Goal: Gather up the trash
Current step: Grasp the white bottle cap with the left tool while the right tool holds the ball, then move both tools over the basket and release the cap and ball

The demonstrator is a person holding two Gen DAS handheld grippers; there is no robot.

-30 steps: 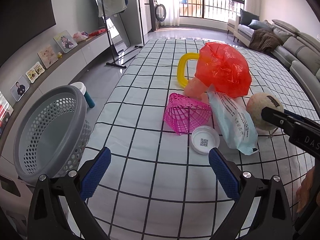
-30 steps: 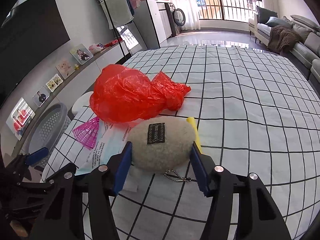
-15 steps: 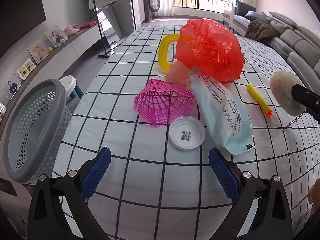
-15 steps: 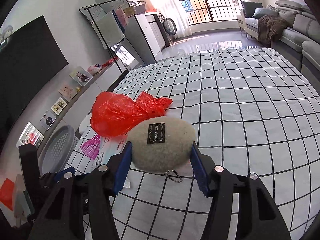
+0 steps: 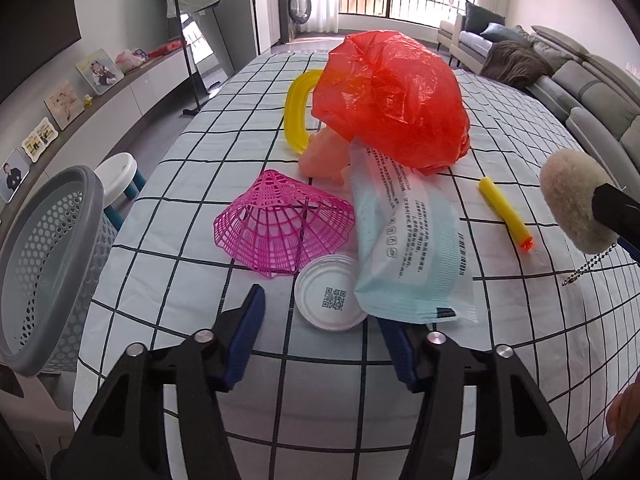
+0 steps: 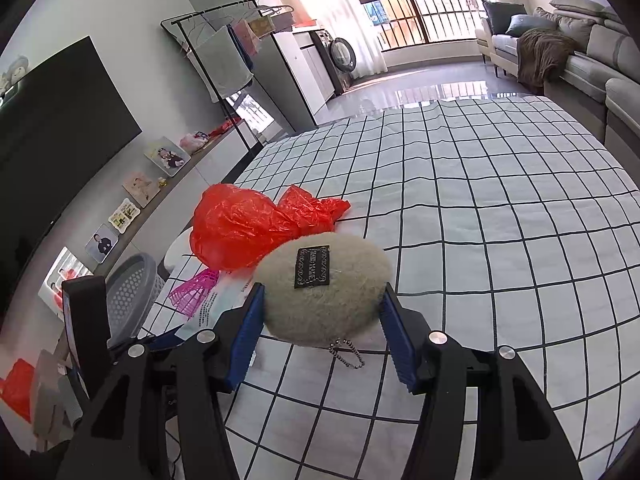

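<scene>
1. the grey basket (image 5: 44,264) stands well left of the left gripper (image 5: 320,320).
2. the red bag (image 5: 392,100) lies far ahead.
3. the right gripper (image 6: 320,320) clamps the fuzzy ball (image 6: 324,292).
4. the left jaws, just closing, stand half open around the white lid (image 5: 328,300), not touching it.
</scene>
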